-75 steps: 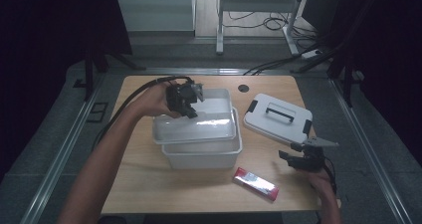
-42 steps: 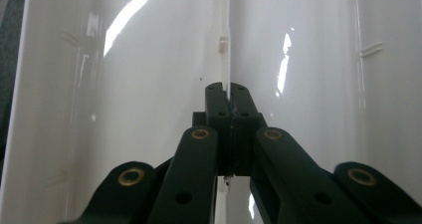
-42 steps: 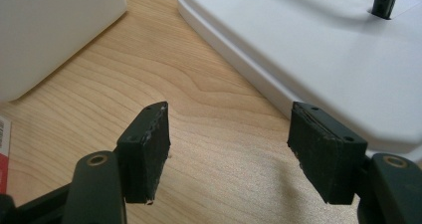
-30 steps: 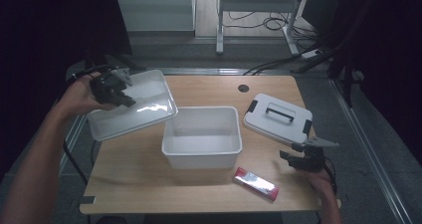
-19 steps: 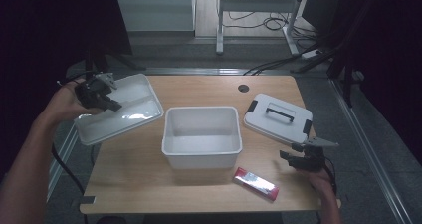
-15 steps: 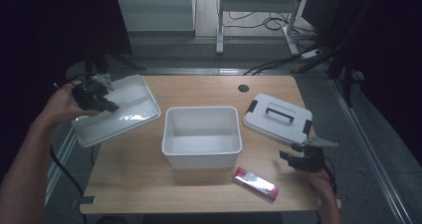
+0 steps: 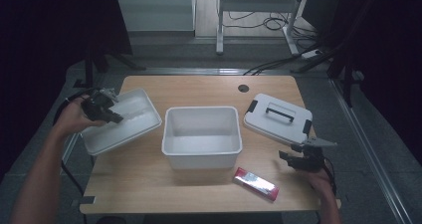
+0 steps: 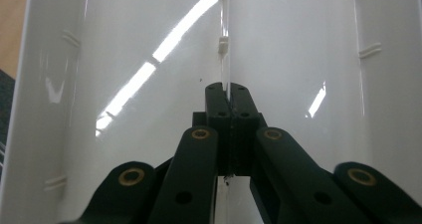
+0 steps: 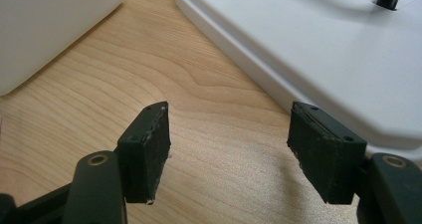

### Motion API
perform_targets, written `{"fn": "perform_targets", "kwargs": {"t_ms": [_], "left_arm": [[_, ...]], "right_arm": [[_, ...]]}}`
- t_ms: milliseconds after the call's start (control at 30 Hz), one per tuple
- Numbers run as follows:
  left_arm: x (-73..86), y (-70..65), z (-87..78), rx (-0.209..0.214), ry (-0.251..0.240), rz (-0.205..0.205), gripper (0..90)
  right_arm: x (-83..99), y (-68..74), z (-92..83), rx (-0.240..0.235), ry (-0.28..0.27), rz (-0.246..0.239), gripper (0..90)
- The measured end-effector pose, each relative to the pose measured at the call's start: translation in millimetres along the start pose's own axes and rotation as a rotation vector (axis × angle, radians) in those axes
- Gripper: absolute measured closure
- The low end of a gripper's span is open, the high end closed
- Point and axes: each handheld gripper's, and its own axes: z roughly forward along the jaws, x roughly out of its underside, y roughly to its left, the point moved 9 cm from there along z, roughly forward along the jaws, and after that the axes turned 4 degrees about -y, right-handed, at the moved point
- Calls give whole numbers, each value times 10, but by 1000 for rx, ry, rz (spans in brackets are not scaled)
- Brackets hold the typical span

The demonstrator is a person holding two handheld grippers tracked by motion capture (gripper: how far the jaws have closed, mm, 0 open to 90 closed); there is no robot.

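High view: left gripper is clamped on the clear lid at the table's left edge; next, set it down. Right gripper waits with jaws apart

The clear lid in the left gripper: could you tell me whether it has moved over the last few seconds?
Yes. The lid, clamped by the left gripper, has gone from on top of the white bin leftward and down to the table's left edge.
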Motion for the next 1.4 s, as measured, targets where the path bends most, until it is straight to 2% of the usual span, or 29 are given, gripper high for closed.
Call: {"fn": "perform_targets", "kwargs": {"t_ms": [200, 467, 800, 967, 1100, 1200, 1233, 1267, 1333, 1400], "left_arm": [[112, -35, 302, 39, 28, -14, 898], [219, -127, 652, 81, 79, -10, 898], [307, -215, 886, 122, 102, -26, 897], [345, -230, 964, 129, 112, -27, 897], [354, -237, 997, 132, 99, -50, 896], [355, -227, 1010, 123, 112, -52, 885], [354, -228, 1024, 114, 113, -49, 844], [326, -231, 1028, 104, 92, -48, 819], [279, -212, 1032, 59, 59, -48, 705], [253, -197, 995, 37, 43, -50, 646]], "right_arm": [[5, 9, 10, 2, 4, -4, 328], [4, 5, 8, 2, 4, -6, 329], [5, 3, 9, 3, 5, -8, 329], [10, 7, 16, 2, 9, -11, 329], [8, 12, 17, 1, 10, -11, 329], [6, 14, 20, 2, 10, -11, 329], [4, 18, 21, 1, 10, -12, 329], [3, 19, 21, 1, 9, -13, 329], [-4, 20, 13, 1, 7, -13, 329], [-12, 19, 4, 2, 2, -12, 329]]}}
